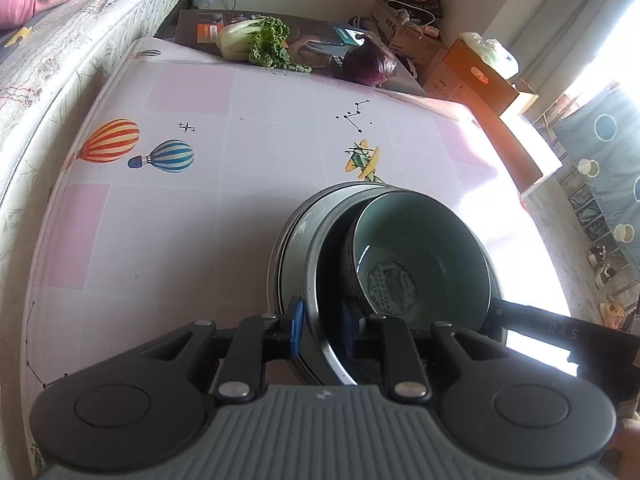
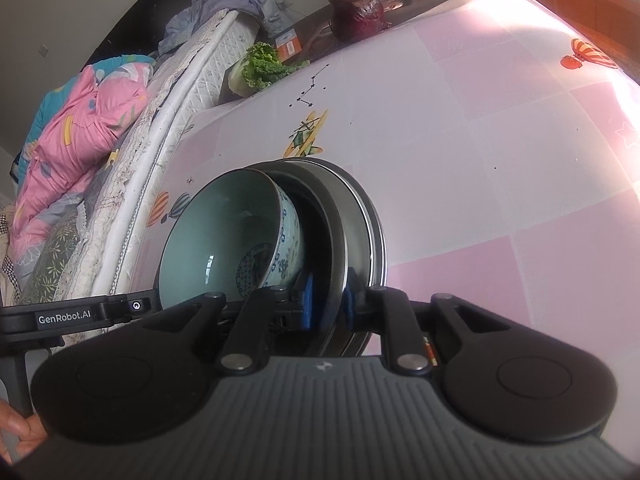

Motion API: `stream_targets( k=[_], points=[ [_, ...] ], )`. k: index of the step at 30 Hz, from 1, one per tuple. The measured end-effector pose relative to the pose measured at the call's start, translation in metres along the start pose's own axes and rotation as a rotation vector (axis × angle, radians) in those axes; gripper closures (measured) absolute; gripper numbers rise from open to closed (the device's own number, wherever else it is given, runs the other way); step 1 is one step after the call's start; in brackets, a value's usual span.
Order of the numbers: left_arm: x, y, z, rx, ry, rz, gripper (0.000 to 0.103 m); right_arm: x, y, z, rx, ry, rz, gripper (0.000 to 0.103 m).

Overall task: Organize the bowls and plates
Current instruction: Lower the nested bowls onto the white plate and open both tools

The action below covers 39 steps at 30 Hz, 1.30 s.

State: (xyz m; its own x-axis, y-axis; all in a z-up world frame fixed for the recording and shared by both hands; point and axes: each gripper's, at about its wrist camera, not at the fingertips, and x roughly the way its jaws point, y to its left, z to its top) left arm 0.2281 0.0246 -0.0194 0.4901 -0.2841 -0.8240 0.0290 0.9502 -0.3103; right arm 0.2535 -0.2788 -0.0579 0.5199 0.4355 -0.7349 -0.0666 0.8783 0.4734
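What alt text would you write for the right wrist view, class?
The right tool grips the rim of a metal dish holding a pale green bowl, above a pink patterned table. A purple cabbage and leafy greens sit beyond.

The right gripper [image 2: 326,304] has its two blue pads [image 2: 307,300] pinched on the rim of a metal bowl [image 2: 340,220]; the rim sits right between them; a blue and white bowl [image 2: 224,232] sits tilted inside the metal bowl, pale green on the inside with a round blue picture at the bottom; more metal rims show just behind, stacked together; they rest on a table [image 2: 500,160] with a pink and white cloth with balloons and a little plane on it; far back lie a purple cabbage [image 2: 358,18] and a leafy green [image 2: 262,66]; at the left is a bed [image 2: 132,152] with a pink blanket [image 2: 76,128]; the other gripper [image 2: 72,316] pokes in at the left edge.
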Motion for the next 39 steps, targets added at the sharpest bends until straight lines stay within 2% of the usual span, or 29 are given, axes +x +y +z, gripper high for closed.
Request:
stream_targets(
  k=[3,6,8,13,20,31,35,37,39],
  points=[
    [-0.009,-0.001,-0.003,0.012,-0.019,-0.009,0.078,-0.008,0.0,-0.001,-0.009,-0.024,-0.002,0.083],
    [-0.02,-0.004,-0.007,0.036,-0.048,-0.014,0.065,-0.017,-0.001,-0.003,-0.008,-0.044,0.007,0.081],
    [-0.028,-0.007,-0.011,0.054,-0.072,-0.012,0.052,-0.02,-0.001,-0.005,-0.01,-0.048,0.01,0.081],
    [-0.044,-0.01,-0.02,0.097,-0.126,0.006,0.039,-0.017,0.001,-0.014,-0.012,-0.04,0.016,0.084],
    [-0.061,-0.009,-0.037,0.146,-0.186,0.048,0.029,-0.013,0.003,-0.025,0.006,-0.044,0.009,0.089],
    [-0.069,-0.004,-0.058,0.153,-0.2,0.064,0.022,-0.016,0.008,-0.033,-0.01,-0.066,0.0,0.086],
    [-0.075,-0.005,-0.066,0.166,-0.214,0.082,0.02,-0.029,0.008,-0.036,-0.021,-0.096,0.02,0.073],
    [-0.079,-0.008,-0.069,0.182,-0.224,0.089,0.018,-0.037,0.01,-0.037,-0.034,-0.115,0.004,0.055],
    [-0.083,-0.01,-0.072,0.196,-0.236,0.09,0.016,-0.047,0.014,-0.039,-0.063,-0.137,-0.013,0.051]
  ],
)
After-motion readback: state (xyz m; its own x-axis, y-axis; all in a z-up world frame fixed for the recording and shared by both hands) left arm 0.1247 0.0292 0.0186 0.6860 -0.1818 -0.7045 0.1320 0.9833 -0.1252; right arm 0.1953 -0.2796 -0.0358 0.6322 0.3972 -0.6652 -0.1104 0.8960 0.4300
